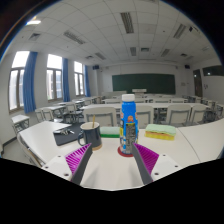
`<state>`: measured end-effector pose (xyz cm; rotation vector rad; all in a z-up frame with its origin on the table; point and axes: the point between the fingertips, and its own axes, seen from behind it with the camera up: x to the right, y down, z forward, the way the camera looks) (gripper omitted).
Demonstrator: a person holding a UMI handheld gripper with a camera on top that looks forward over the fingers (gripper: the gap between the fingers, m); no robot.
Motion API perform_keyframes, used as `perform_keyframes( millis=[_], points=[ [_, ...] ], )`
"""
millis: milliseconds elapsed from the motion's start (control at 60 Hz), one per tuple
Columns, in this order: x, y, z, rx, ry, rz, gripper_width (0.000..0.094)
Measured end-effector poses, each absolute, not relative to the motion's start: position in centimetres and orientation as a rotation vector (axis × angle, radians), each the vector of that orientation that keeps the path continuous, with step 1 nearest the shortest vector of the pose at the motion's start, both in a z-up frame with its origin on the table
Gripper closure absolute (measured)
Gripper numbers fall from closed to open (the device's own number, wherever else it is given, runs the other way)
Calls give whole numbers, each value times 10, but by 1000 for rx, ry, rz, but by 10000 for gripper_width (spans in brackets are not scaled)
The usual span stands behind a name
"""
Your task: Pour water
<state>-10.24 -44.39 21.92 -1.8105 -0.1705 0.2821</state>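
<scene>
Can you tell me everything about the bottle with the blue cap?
The bottle stands upright on the white table, just ahead of the open gripper and in line with the gap between its fingers, which do not touch it. It looks like clear plastic, with a blue cap on top and a colourful blue and orange label around its body. The cap looks to be on. A dark cup stands to one side of it, a yellow-green sponge-like block to the other.
</scene>
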Motion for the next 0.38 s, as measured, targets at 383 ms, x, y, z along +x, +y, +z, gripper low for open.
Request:
perform_keyframes(
  millis=[383],
  points=[
    [-140, -528, 178, -1742, -172, 497, 87]
  ],
)
